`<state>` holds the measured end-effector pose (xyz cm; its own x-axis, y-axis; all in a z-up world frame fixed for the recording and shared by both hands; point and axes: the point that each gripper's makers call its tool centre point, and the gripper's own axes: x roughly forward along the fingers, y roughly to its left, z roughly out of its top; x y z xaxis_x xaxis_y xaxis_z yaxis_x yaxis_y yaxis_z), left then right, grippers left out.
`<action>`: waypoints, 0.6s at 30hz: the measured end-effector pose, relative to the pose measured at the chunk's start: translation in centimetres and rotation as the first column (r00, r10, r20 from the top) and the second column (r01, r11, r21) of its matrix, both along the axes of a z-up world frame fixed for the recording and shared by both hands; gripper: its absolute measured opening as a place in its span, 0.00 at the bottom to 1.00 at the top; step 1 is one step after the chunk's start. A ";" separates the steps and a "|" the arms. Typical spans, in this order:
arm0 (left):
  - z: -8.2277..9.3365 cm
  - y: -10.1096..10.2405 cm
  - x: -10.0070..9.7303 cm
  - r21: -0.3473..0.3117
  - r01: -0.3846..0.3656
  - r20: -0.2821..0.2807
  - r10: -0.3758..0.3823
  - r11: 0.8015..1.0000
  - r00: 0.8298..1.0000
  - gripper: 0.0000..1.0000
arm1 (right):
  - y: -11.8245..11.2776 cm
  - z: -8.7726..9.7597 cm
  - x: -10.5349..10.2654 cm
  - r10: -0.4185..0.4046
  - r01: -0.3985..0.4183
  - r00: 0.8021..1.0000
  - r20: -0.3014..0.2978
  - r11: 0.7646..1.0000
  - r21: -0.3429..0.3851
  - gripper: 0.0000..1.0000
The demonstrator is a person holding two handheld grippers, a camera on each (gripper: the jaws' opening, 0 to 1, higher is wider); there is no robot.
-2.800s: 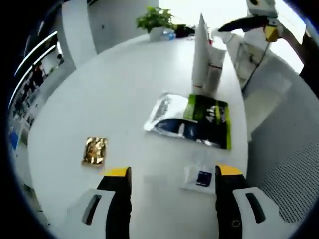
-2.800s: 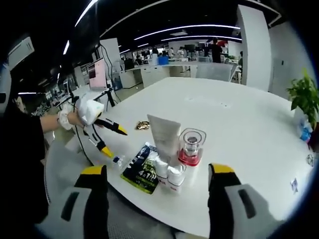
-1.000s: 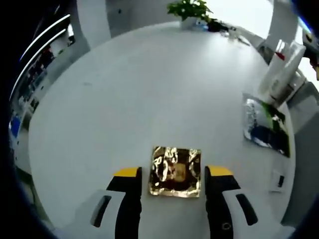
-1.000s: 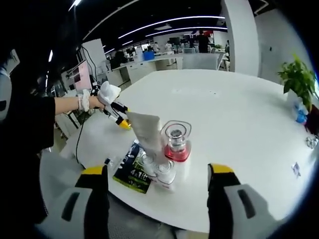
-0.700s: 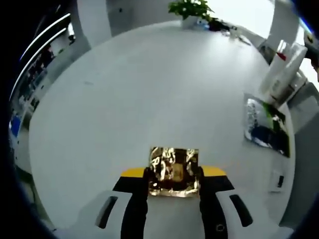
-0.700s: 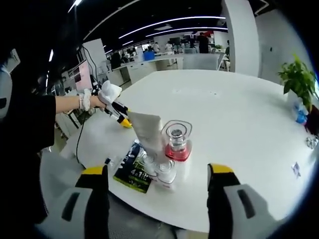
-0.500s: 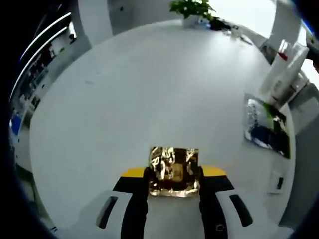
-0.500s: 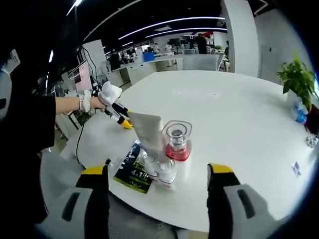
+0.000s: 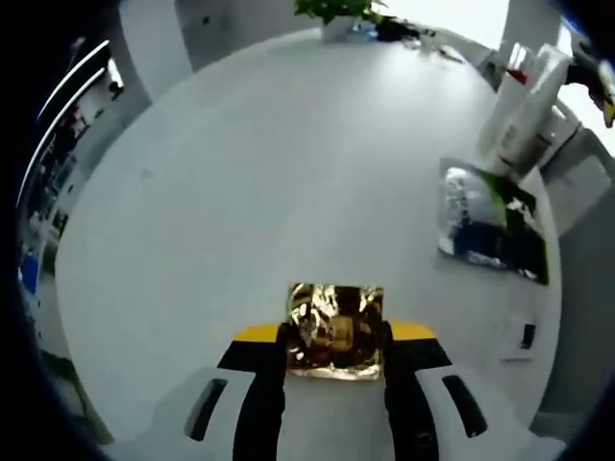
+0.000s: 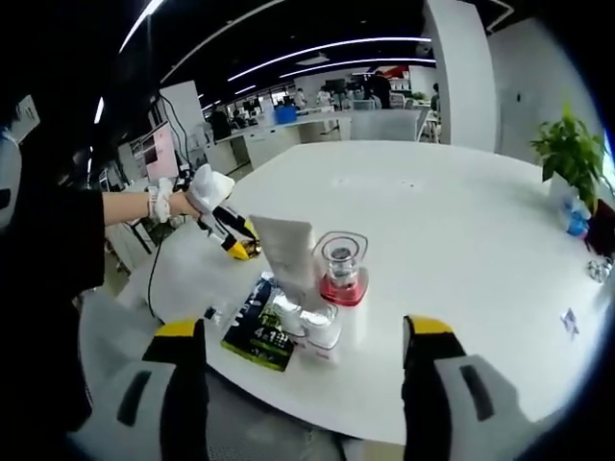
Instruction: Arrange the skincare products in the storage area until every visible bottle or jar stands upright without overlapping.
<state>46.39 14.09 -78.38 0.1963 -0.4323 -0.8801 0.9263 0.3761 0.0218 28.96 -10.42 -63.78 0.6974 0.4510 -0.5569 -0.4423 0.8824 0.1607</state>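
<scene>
My left hand-held gripper [image 9: 333, 334] is clamped on the gold foil sachet [image 9: 335, 329], both jaws pressed against its sides just over the white bench [image 9: 240, 173]. Far to the right stands the white tube [image 9: 527, 113], with the green-and-black pouch [image 9: 490, 223] lying flat beside it. My right hand-held gripper [image 10: 306, 342] hangs with jaws wide apart, gripping nothing, near the bench edge. Beyond it, the tube [image 10: 285, 254] stands upright beside the red-based bottle [image 10: 342, 268], and two small clear jars [image 10: 306, 321] sit just in front.
</scene>
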 end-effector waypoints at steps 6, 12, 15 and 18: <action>0.0 -0.2 -1.3 0.012 0.037 -0.004 -0.037 0.999 0.999 0.37 | -0.1 0.1 -0.2 -0.001 0.001 1.000 0.004 1.000 -0.007 0.87; 0.3 -0.2 -2.3 0.032 0.069 -0.003 -0.069 0.997 0.998 0.37 | 0.2 0.5 -0.1 0.008 -0.008 1.000 0.027 1.000 -0.008 0.88; 0.7 -0.4 -2.8 0.027 0.079 0.000 -0.079 0.997 0.997 0.37 | 0.3 0.4 -0.1 0.011 -0.011 1.000 0.024 1.000 -0.007 0.88; 1.1 -0.9 -3.6 0.027 0.110 0.003 -0.111 0.994 0.994 0.37 | 0.5 0.5 -0.2 0.017 -0.017 0.999 0.028 1.000 -0.006 0.88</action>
